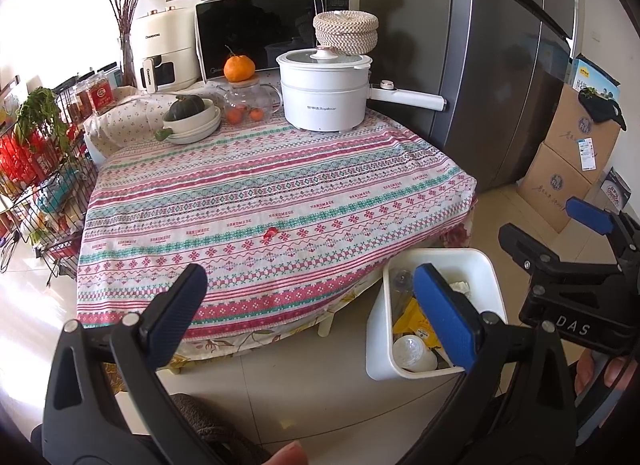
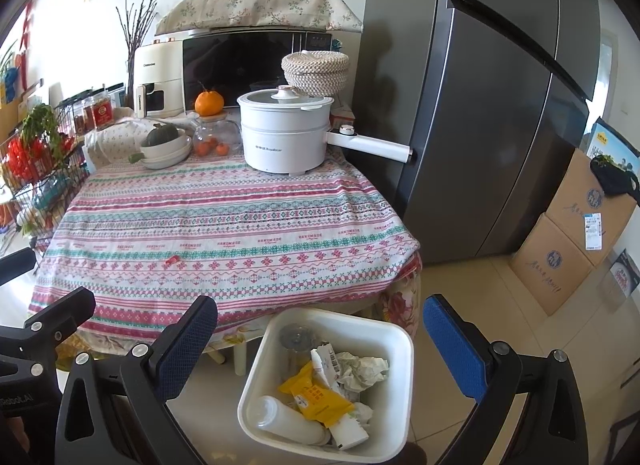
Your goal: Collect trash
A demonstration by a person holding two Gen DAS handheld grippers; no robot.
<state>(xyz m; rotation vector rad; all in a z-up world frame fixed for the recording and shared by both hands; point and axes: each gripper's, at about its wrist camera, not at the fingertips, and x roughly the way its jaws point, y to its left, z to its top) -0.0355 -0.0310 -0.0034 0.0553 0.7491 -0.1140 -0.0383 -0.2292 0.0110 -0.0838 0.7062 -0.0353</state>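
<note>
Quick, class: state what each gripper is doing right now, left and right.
Left gripper: open, fingers spread wide, holding nothing.
Right gripper: open, holding nothing, above the white trash bin.

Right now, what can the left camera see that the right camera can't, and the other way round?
Only the left wrist view shows the right gripper from outside. Only the right wrist view shows crumpled paper in the white bin. Both show the bin, the small red scrap on the tablecloth, and the white pot.

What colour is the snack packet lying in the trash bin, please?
Yellow packet in the white trash bin, clearest in the right wrist view.
</note>
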